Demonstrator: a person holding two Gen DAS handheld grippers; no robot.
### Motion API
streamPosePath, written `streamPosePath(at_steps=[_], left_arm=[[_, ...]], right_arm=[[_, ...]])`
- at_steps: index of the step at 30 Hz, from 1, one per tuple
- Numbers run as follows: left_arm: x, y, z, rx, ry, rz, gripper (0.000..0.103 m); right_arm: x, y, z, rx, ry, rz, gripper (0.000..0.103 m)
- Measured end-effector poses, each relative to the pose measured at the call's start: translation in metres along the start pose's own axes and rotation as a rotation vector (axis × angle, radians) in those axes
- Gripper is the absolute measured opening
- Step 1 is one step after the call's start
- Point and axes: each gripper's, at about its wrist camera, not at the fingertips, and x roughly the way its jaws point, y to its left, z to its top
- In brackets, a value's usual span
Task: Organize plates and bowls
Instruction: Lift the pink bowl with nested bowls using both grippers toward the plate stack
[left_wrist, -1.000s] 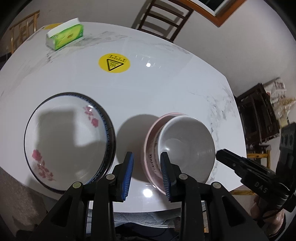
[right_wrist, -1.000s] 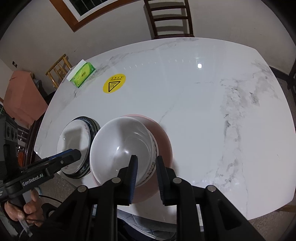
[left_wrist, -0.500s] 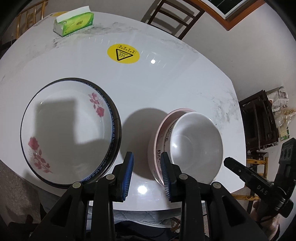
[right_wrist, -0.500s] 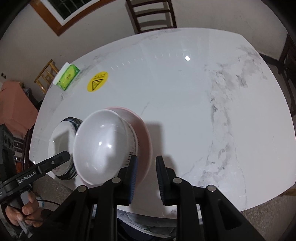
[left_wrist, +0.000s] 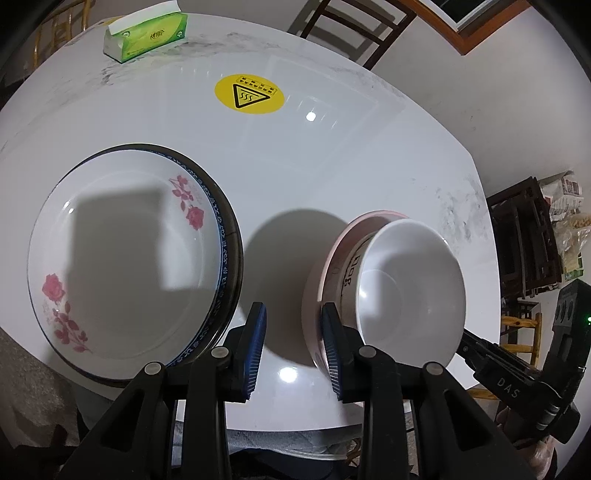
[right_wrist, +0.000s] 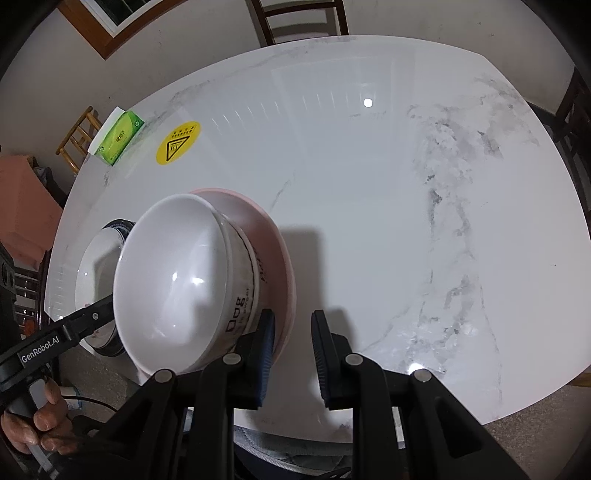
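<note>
Near the front edge of the glossy white marble-look table: a plain white ceramic bowl sits nested in a lettered white bowl, both on a pale pink plate. Just to the left, apart from that stack, a rose-patterned white plate rests on a dark blue-rimmed plate.

Left gripper: jaws parted moderately, empty, over the gap between the two stacks. Right gripper: same, empty, its left pad just beside the pink plate's rim; contact unclear.

Risks, as judgement:
- Bowl stack stands close to the table edge; a sideways knock from either pad could slide it off the slick top.
- Smooth glazed rims could slip out of a narrow pinch.
- The grippers flank the same stack and could collide.

Surroundings: yellow round hot-surface sticker and green tissue pack farther back. Dark wooden chair beyond, wood-framed window, plain wall, dim light.
</note>
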Motion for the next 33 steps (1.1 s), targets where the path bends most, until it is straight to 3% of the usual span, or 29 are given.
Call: streamPosePath(at_steps=[7,22,33], left_arm=[[0.013,-0.002,0.002,0.007,0.025,0.002,0.026],[0.018,-0.004,0.0,0.034,-0.003,0.02,0.025],[0.018,-0.011,0.0,0.052,-0.006,-0.006,0.008]], right_arm=[[0.013,0.005,0.002,-0.014,0.017,-0.015,0.021],[0.016,0.004,0.005,-0.011,0.009,-0.006,0.021],[0.015,0.004,0.004,0.02,-0.003,0.01,0.012]])
